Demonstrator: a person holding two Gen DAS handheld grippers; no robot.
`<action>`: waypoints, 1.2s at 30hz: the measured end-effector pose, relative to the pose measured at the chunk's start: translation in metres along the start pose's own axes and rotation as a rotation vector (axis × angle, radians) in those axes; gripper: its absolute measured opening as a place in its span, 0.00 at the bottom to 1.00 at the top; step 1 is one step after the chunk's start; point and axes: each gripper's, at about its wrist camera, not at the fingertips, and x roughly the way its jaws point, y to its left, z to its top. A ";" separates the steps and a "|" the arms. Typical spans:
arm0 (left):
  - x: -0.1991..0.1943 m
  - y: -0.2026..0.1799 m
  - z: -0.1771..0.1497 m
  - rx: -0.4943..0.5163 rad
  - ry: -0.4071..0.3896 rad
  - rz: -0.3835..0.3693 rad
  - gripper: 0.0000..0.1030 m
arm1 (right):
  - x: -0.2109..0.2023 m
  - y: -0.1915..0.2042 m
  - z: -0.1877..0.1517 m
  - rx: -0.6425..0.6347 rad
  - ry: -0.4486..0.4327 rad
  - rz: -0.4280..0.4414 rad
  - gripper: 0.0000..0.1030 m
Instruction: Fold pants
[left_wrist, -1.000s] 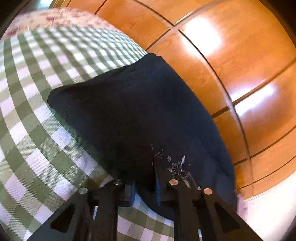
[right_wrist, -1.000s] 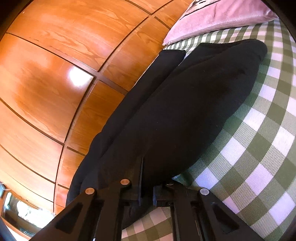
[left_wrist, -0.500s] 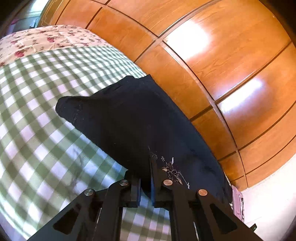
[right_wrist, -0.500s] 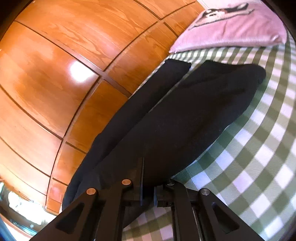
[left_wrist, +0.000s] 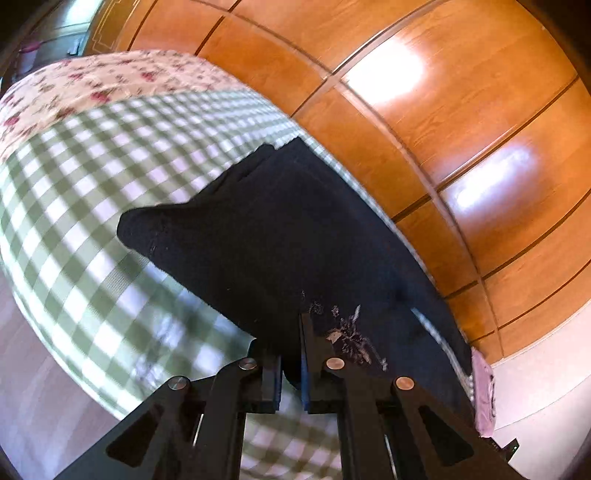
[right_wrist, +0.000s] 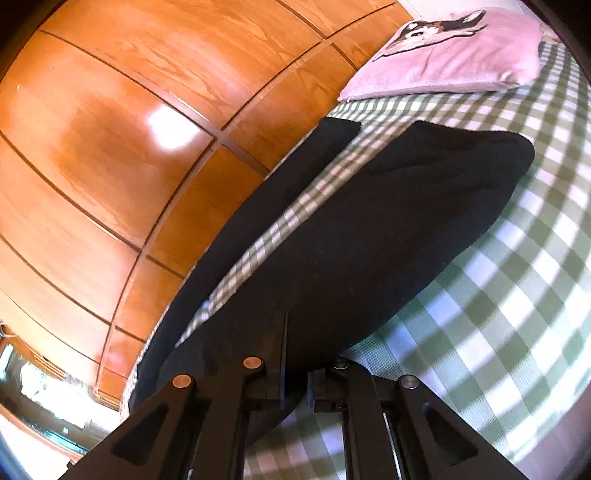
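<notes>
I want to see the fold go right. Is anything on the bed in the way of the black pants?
Nothing visible is. The black fabric pants are pinched in both hand-held grippers, and the green checked bedsheet beside them looks bare. The pink pillow lies farther off.

wrist views close, angled down, sharing pants (left_wrist: 280, 236)

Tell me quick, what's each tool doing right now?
Left tool: closed, pinching the edge of the dark navy fabric pants.
Right tool: closed, pinching the same pants at another edge.
</notes>
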 end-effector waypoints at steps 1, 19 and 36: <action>0.003 0.004 -0.001 -0.006 0.011 0.008 0.07 | 0.003 0.000 -0.002 -0.010 0.008 -0.010 0.07; 0.020 0.004 -0.001 0.027 0.015 0.071 0.10 | -0.014 -0.030 0.051 0.029 -0.171 -0.093 0.10; -0.049 -0.019 0.009 0.025 -0.252 0.187 0.42 | -0.047 -0.016 0.064 -0.071 -0.313 -0.387 0.47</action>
